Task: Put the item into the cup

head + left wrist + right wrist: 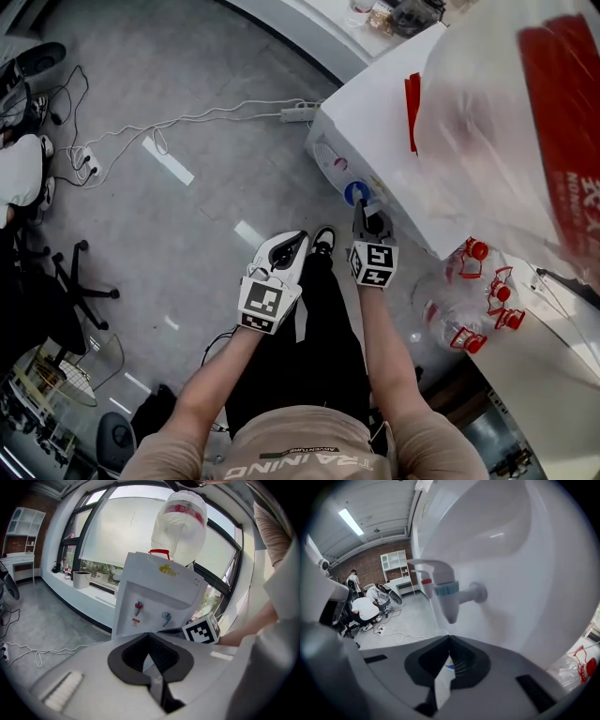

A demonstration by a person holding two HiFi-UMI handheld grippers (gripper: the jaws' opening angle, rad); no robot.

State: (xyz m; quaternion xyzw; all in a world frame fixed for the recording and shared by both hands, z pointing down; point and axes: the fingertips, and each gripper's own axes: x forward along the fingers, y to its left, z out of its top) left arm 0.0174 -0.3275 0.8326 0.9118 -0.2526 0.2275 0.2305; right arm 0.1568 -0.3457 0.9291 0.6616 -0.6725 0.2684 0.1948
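Left gripper (296,241): jaws together, a pale sliver at the seam; held apart from the water dispenser (375,112)
Right gripper (369,218): jaws pinched on a thin white piece (443,677) with a blue mark; just under the blue tap (446,592)

Glossy white plastic water dispenser (154,592)

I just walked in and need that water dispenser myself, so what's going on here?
A person stands at the water dispenser with a gripper in each hand. The right gripper sits just under the blue tap, jaws nearly closed, with a thin white-and-blue sliver between them that I cannot identify. The left gripper hangs back, jaws together. No water is running from the tap.
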